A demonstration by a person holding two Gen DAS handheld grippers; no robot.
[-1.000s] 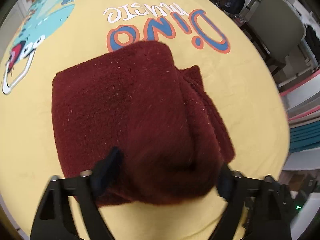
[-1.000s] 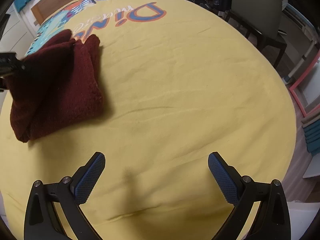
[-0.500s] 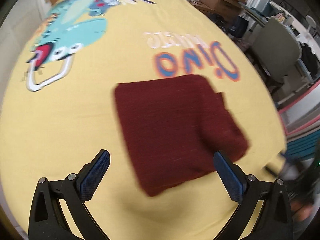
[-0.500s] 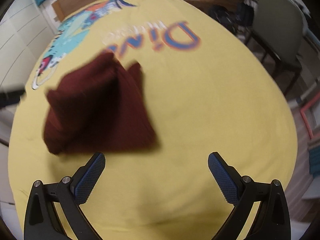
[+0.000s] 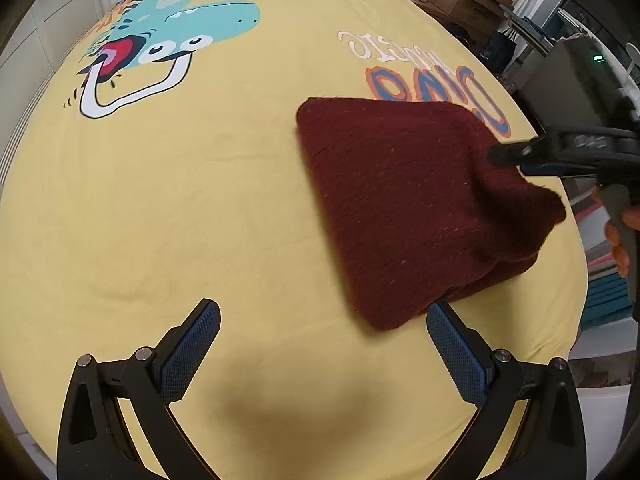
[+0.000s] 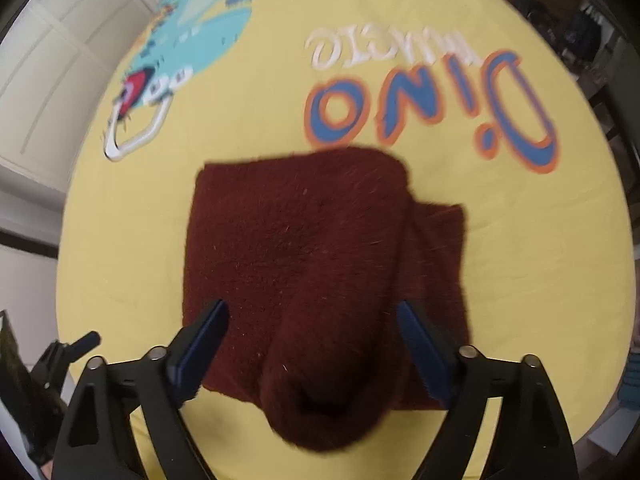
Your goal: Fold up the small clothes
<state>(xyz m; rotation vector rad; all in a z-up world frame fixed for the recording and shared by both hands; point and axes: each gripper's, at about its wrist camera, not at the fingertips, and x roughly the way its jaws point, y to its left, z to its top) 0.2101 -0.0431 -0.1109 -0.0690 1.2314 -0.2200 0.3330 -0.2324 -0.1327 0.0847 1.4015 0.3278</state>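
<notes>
A folded dark red fuzzy garment (image 5: pixel 404 204) lies on the yellow dinosaur-print bed cover (image 5: pixel 180 200). My left gripper (image 5: pixel 324 344) is open and empty, just in front of the garment's near corner. My right gripper (image 6: pixel 312 336) is wide open with its jaws straddling the near bunched edge of the garment (image 6: pixel 316 272). In the left wrist view the right gripper (image 5: pixel 532 156) reaches in from the right over the garment's raised right edge.
The "Dino music" print (image 6: pixel 432 96) lies just beyond the garment and a teal dinosaur print (image 5: pixel 168 36) at the far left. A grey chair (image 5: pixel 560 72) and shelves stand beyond the bed's right edge. White cupboard doors (image 6: pixel 48 64) are to the left.
My left gripper let go of the garment and pulled back to the left, open. My right gripper moved left over to the garment and now straddles its near edge.
</notes>
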